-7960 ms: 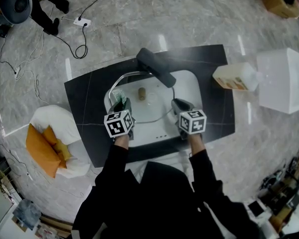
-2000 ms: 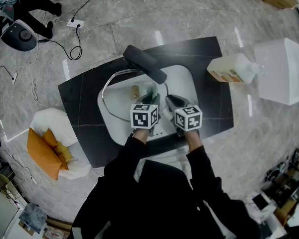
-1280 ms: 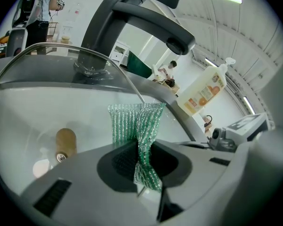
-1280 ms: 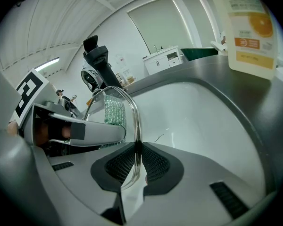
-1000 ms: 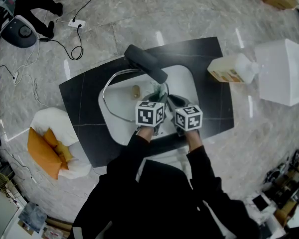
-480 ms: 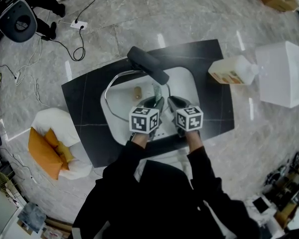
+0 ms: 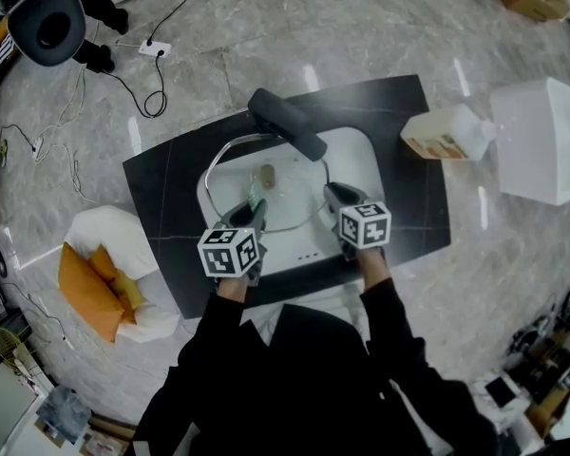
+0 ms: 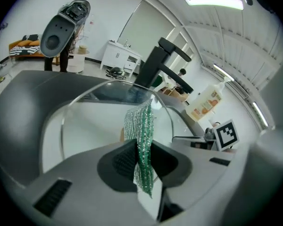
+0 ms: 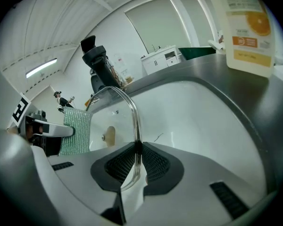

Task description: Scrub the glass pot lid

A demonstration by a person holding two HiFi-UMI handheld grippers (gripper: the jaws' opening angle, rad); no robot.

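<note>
While left gripper [image 8: 144, 160] pinches a green cloth [image 8: 140, 126] and right gripper [image 9: 137, 157] clamps its rim, the lid [image 9: 131, 108] stands tilted in the sink [image 7: 356, 164] | likely best: hold rim steady, press cloth flat on glass | black counter [image 7: 161, 207], faucet [image 7: 287, 123], soap bottle [image 7: 446, 136] beyond | marble floor [image 7: 361, 27], cables [image 7: 138, 84].

Bright, even light from ceiling strips [image 8: 212, 2], glare streaks on the floor [image 7: 361, 27], fisheye-bent edges, dark corners.
</note>
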